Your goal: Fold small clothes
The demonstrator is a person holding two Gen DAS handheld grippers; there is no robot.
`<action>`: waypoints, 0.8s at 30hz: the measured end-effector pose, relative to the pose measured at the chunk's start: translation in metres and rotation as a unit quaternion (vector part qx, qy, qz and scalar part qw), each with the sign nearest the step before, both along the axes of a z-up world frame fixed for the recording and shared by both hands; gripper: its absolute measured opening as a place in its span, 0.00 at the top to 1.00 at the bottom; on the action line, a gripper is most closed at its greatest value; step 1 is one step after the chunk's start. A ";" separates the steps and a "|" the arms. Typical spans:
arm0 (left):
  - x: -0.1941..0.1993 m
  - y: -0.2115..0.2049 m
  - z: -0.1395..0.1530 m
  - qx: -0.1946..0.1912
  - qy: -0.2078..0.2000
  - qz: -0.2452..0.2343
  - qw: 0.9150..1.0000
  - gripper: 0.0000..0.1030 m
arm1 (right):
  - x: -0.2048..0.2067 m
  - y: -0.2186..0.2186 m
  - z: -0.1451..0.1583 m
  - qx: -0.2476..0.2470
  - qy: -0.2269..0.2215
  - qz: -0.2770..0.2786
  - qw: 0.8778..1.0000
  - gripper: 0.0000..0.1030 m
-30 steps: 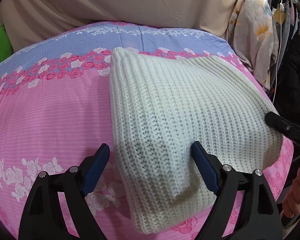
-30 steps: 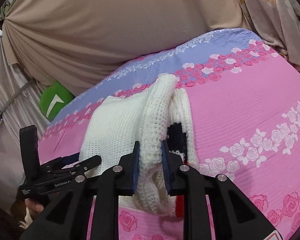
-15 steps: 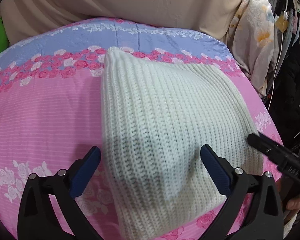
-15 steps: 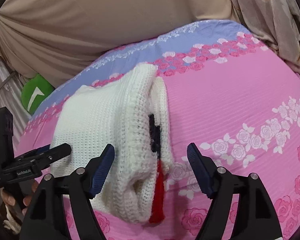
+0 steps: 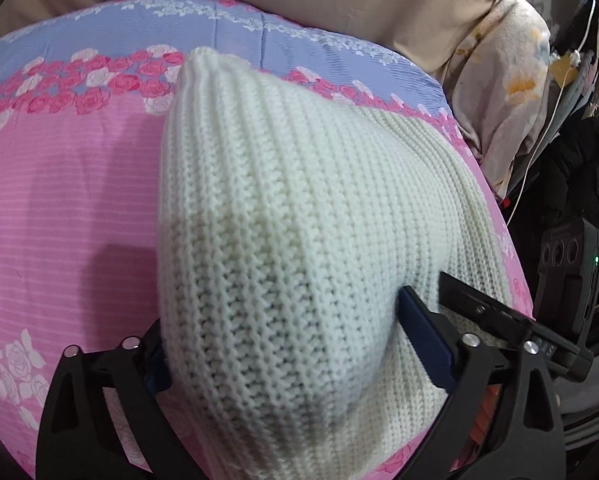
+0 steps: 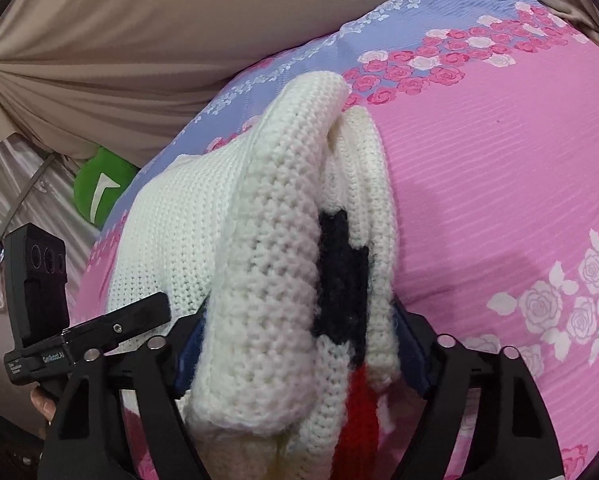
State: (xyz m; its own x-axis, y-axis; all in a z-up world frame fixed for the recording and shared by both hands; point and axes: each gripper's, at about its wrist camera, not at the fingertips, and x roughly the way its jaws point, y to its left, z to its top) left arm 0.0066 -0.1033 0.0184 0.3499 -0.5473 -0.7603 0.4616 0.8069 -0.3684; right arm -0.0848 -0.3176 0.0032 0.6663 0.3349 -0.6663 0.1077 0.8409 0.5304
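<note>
The white knitted sweater (image 5: 299, 216) lies folded on the bed (image 5: 59, 200), near its front edge. The left tool (image 5: 287, 344) and the right tool (image 6: 299, 344) each squeeze a thick bunch of it between their blue pads.

Cream-white ribbed knit sweater (image 5: 299, 208) with black and red patches; pink striped bedsheet (image 6: 499, 184) with a lilac band, pink and white roses; black grippers with blue pads; beige curtain (image 6: 139, 40); green cushion (image 6: 99, 192)

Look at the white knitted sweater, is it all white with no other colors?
No, the right wrist view shows the white knitted sweater has a black patch and a red patch.
</note>
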 end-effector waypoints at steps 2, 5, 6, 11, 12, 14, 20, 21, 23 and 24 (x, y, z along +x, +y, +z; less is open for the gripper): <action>-0.002 -0.001 0.006 0.006 -0.013 -0.004 1.000 0.22 | -0.001 0.001 0.004 0.005 -0.006 -0.001 1.000 0.43; -0.007 0.001 0.014 0.009 -0.028 -0.014 0.999 0.34 | -0.004 0.002 0.015 -0.003 -0.017 -0.012 1.000 0.56; -0.008 0.002 0.017 0.010 -0.034 -0.017 0.999 0.41 | -0.006 0.004 0.020 -0.008 -0.022 -0.017 1.000 0.57; -0.015 0.006 0.043 0.008 -0.076 -0.049 0.996 0.52 | -0.018 0.017 0.048 -0.036 -0.053 -0.027 0.998 0.60; -0.017 0.006 0.049 0.005 -0.084 -0.056 0.995 0.53 | -0.021 0.020 0.055 -0.043 -0.061 -0.029 0.997 0.60; -0.021 0.010 0.065 -0.003 -0.103 -0.071 0.992 0.54 | -0.027 0.027 0.072 -0.058 -0.082 -0.033 0.994 0.60; -0.029 0.031 0.122 -0.028 -0.189 -0.088 0.978 0.54 | -0.034 0.051 0.131 -0.101 -0.167 -0.030 0.980 0.60; -0.029 0.038 0.132 -0.034 -0.205 -0.085 0.975 0.54 | -0.033 0.055 0.141 -0.103 -0.182 -0.028 0.977 0.60; -0.027 0.052 0.154 -0.045 -0.241 -0.078 0.966 0.54 | -0.026 0.066 0.161 -0.110 -0.216 -0.020 0.970 0.60; -0.024 0.059 0.163 -0.048 -0.258 -0.074 0.962 0.54 | -0.021 0.073 0.169 -0.112 -0.230 -0.016 0.967 0.60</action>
State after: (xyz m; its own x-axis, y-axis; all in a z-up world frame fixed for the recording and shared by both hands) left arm -0.0173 -0.0447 0.1815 0.5801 -0.6792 -0.4496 0.7098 0.6923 -0.1300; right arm -0.1058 -0.2447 0.1725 0.9167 0.1908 -0.3510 -0.0680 0.9403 0.3336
